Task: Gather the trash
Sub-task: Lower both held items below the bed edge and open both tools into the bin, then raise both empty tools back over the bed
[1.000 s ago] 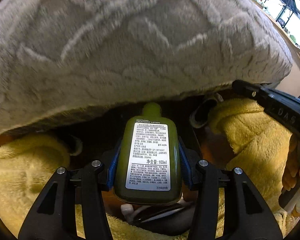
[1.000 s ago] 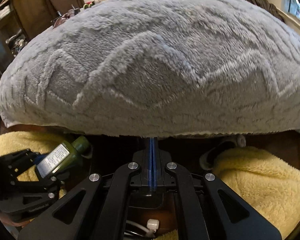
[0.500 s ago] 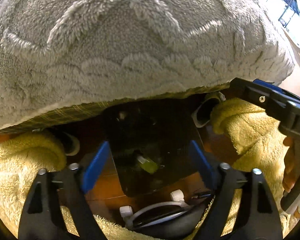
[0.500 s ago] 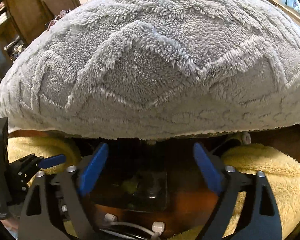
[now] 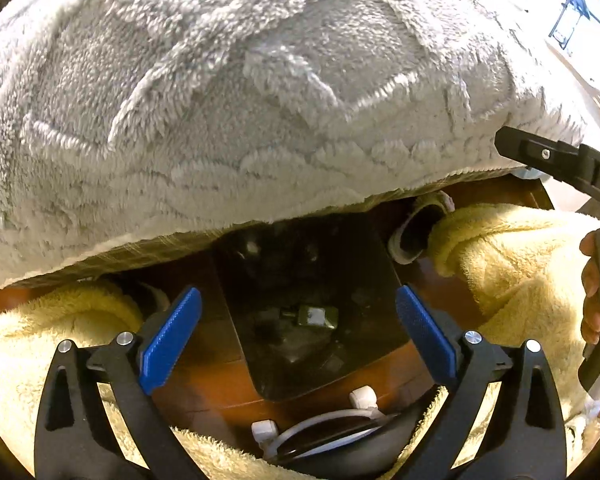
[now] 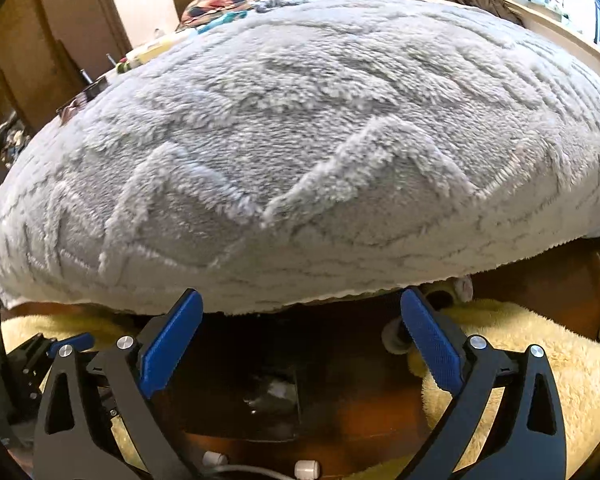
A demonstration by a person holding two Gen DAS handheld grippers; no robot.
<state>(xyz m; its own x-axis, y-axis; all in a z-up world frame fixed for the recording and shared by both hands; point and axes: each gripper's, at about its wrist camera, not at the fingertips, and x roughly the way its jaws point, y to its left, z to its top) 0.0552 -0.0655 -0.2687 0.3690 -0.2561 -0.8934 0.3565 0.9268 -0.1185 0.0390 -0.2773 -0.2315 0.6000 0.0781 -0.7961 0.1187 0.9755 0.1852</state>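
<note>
Left wrist view: left tongs (image 5: 296, 326) gaping wider, nothing between the pads, above a black bin (image 5: 308, 304) on the floor beneath the bed's grey blanket (image 5: 240, 100); green bottle (image 5: 314, 316) lies inside. Right wrist view: right tongs (image 6: 298, 338) likewise widening and empty over the bin (image 6: 268, 396); lift both straight up, clear of the blanket edge, before seeking more trash.

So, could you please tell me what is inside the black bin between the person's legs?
In the black bin, a small green bottle with a pale label lies on its side among dark, unclear shapes. The bin's far end is hidden under the grey fleece blanket.
</note>
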